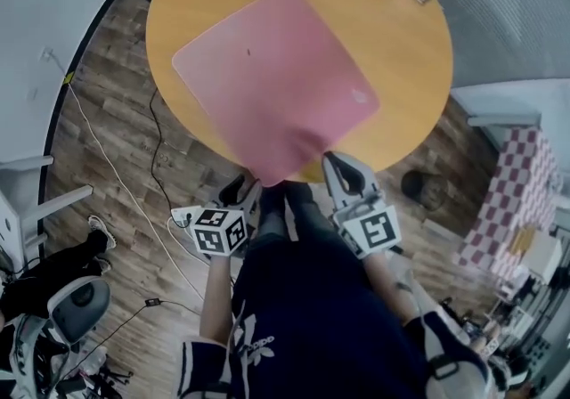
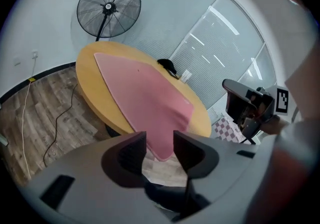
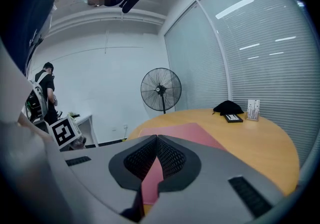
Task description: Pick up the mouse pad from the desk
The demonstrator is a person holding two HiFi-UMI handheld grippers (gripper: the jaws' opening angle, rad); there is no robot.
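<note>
Mouse pad look: the mouse pad (image 1: 276, 85) is plain pink and squarish with rounded corners. A pale little logo (image 1: 359, 96) is printed near one corner.
Where it's at: it's laid diagonally on the round wooden table (image 1: 405, 59), with the near corner hung over the edge and sagging a bit.
Right gripper: the right gripper (image 1: 341, 173) is clamped onto that overhanging edge, and pink is seen pinched between its mesh pads.
Left gripper: the left gripper (image 1: 242, 189) is held just below the table edge, beside the drooping corner. Its jaws are spread wide with nothing pressed, and the pad's corner is seen beyond the gap.
Head view only: the pad's whole outline is shown from above, plus both marker cubes and a cable (image 1: 116, 183) trailed over the wood floor.
Left gripper view only: the droop of the corner is caught side-on.
Right gripper view only: a black bundle (image 3: 227, 106) and a small card stand (image 3: 253, 109) are shown upright on the far side, with a person (image 3: 46, 93) by the wall.
Both gripper views: a standing fan (image 2: 108, 8) is seen behind the table.
</note>
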